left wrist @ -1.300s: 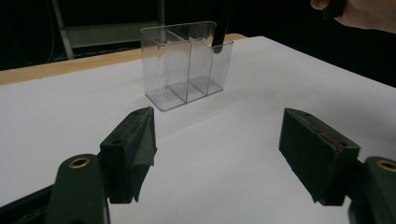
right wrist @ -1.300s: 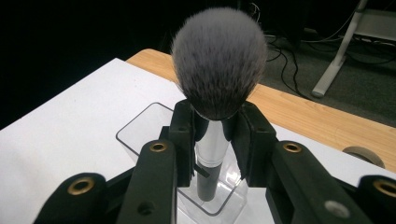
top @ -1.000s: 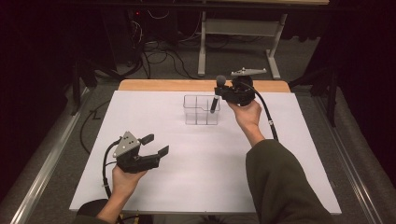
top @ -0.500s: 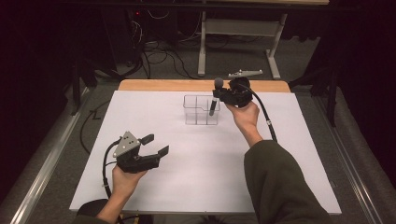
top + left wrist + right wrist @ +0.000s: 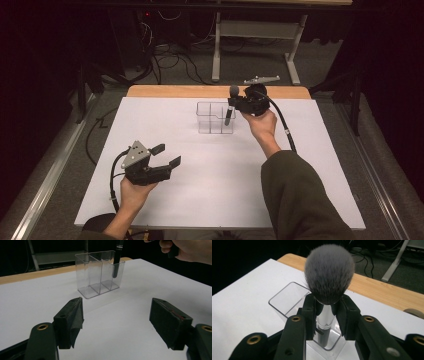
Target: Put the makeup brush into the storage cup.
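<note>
While the left gripper (image 5: 165, 156) rests idle at lower left of the high view, jaws spread wide and empty over bare white tabletop (image 5: 200, 190), the work sits farther back at frame centre. Right gripper (image 5: 231, 105) holds a makeup brush (image 5: 329, 275) by its silver ferrule, bristles up; its jaws have just been opening slightly, though the pads (image 5: 310, 312) look to be on the ferrule in the right gripper view. Handle tip hangs inside the end compartment of the clear three-slot organiser (image 5: 215, 118), short of its floor, judging by the left gripper view. To finish well: keep the brush upright, lower until the handle bottoms out, then open fully and lift straight up, clear of the bristles.
</note>
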Demonstrator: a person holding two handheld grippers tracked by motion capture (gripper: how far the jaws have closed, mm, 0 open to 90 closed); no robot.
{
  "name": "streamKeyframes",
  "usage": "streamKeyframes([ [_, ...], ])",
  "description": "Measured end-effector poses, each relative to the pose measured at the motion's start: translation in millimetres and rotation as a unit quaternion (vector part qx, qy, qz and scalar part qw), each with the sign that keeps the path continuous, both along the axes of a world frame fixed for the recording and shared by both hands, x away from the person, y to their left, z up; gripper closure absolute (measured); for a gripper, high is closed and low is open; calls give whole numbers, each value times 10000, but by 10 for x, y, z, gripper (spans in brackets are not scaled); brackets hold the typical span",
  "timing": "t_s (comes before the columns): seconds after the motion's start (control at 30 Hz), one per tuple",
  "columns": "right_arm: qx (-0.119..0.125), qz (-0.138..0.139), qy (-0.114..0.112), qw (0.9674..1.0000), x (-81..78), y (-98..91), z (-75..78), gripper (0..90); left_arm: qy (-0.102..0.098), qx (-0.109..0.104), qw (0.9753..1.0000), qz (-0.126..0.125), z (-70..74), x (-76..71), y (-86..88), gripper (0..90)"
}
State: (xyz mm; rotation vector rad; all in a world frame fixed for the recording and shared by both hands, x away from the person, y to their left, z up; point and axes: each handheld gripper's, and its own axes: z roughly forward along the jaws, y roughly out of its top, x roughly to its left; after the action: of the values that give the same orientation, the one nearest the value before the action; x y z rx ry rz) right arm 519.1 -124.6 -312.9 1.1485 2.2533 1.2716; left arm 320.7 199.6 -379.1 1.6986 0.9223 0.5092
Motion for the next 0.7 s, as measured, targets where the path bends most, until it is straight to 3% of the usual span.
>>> streamKeyframes([
  [0.1, -51, 10, 169, 9998, 25, 0, -43, 506, -5, -14, 10000, 11, -1, 0, -4, 275],
  [0.23, -75, -43, 200, 9998, 5, -63, -74, 399, -5, -6, 10000, 27, -1, -2, -4, 273],
  [0.43, 7, -103, 18, 9999, -88, -242, -58, 345, -30, 1, 10000, 37, 0, -4, -7, 265],
  [0.7, 162, -105, -191, 9996, -199, -363, 2, 345, -43, -6, 10000, 54, 2, -5, -3, 259],
])
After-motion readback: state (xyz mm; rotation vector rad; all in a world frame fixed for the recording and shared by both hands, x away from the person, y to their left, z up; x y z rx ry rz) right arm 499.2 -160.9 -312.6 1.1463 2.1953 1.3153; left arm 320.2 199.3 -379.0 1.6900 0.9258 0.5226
